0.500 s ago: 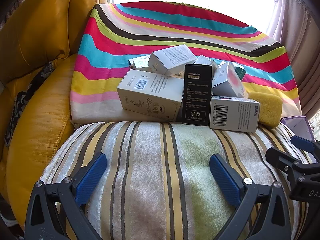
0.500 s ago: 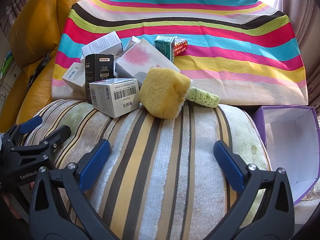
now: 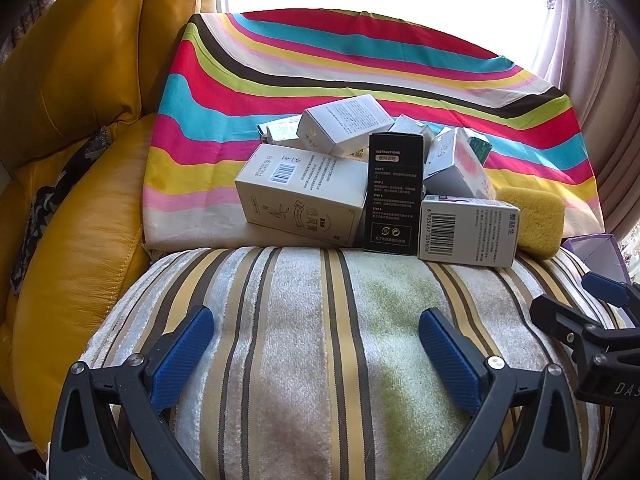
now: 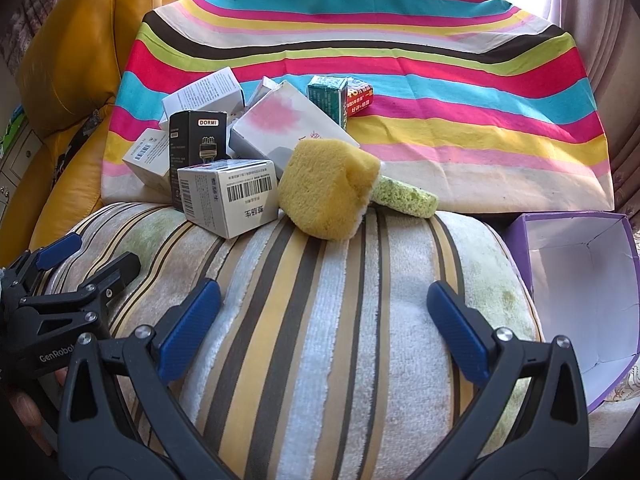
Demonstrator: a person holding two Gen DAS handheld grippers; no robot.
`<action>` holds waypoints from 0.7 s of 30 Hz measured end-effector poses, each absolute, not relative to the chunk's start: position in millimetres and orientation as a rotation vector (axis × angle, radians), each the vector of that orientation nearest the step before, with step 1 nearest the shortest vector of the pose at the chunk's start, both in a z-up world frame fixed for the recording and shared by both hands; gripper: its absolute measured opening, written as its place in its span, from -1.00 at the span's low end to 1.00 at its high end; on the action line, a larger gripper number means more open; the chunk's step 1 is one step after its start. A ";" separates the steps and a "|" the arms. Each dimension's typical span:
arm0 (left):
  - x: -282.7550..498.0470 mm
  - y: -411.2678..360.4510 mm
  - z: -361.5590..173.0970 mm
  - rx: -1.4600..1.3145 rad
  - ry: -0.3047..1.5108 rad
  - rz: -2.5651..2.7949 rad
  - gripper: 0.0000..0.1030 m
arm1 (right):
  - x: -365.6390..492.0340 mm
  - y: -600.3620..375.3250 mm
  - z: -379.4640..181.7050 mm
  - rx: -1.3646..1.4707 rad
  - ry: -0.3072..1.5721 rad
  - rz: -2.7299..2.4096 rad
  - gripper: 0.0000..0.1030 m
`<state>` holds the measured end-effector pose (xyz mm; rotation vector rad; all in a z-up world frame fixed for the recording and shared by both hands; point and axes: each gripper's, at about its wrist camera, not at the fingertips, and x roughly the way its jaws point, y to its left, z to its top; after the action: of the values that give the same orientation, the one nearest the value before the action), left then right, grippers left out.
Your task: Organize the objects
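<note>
Altogether two sponges (image 4: 328,196), one purple box (image 4: 580,288), two open claws (image 4: 324,304)

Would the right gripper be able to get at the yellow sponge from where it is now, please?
Probably yes. The right gripper is open and empty, and only bare striped cushion lies between it and the yellow sponge, whose near face is exposed; the barcode box sits close beside the sponge.

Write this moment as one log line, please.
left gripper: open, empty | right gripper: open, empty | yellow foam sponge: untouched | open purple cardboard box: empty
</note>
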<state>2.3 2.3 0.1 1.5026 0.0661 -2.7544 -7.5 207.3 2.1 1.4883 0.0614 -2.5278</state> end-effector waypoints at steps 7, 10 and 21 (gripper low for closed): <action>0.4 -1.6 0.7 1.500 0.109 -2.767 1.00 | -7.4 205.5 2.1 1.491 0.079 -2.531 1.00; 0.1 -1.7 0.8 1.500 0.116 -2.771 1.00 | -8.7 202.3 1.6 1.502 0.103 -2.534 1.00; 0.5 4.1 5.2 1.504 0.115 -2.822 1.00 | -14.8 206.9 1.3 1.536 0.075 -2.489 1.00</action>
<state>0.5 4.1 5.2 1.5040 0.1151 -2.8220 -14.8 206.9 1.3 1.5357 0.0751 -2.4888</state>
